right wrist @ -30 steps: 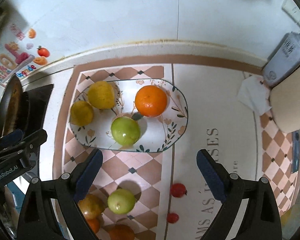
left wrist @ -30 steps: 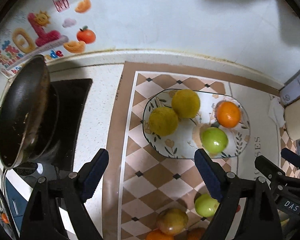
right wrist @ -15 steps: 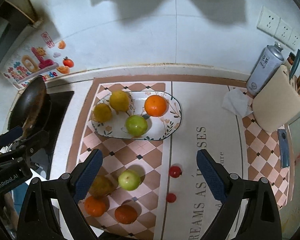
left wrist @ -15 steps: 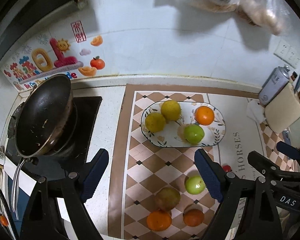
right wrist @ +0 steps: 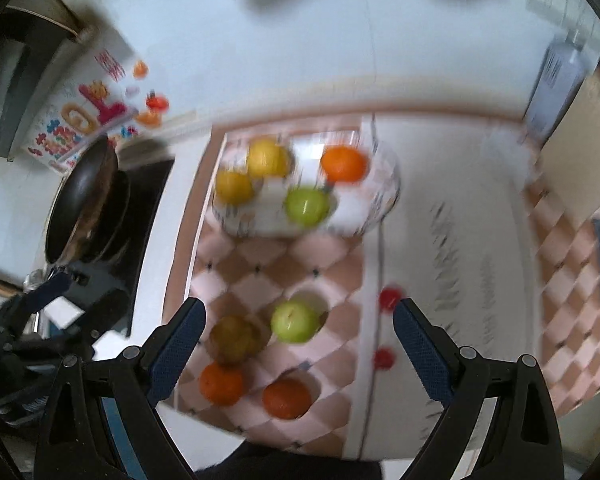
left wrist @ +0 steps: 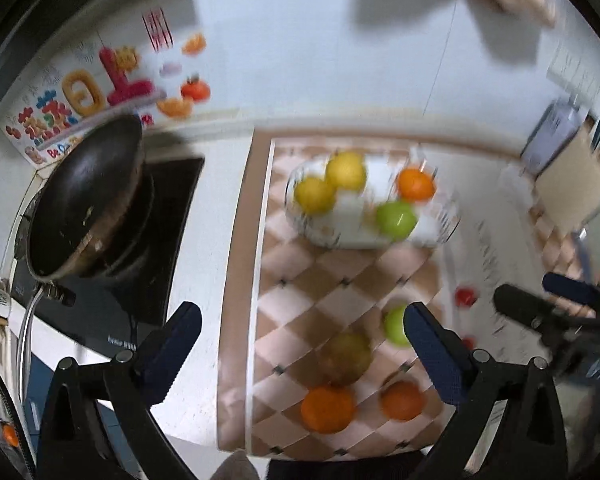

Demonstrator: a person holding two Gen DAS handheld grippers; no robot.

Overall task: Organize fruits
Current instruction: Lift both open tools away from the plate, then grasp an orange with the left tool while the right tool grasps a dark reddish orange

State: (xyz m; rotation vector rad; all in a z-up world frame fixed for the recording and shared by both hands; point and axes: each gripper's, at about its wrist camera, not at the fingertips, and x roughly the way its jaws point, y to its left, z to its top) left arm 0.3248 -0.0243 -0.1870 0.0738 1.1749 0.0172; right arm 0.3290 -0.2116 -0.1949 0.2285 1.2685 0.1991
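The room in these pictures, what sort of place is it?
Most likely a home kitchen counter: a dark frying pan sits on a black stove, and a plate of fruit rests on a checkered mat below a tiled wall.

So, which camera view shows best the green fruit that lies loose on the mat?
The right wrist view: the loose green fruit sits whole between the open fingers. In the left wrist view, a gripper finger hides part of it.

The left tool point(left wrist: 302, 340) is hovering with its two dark blue fingers point(left wrist: 172, 350) spread wide apart, gripping nothing. The right tool point(right wrist: 298, 338) is doing the same, its fingers point(right wrist: 422, 346) parted wide and empty. Each is showing at the other's side: the right tool point(left wrist: 560, 312) to the left one's right, the left tool point(right wrist: 56, 312) to the right one's left.
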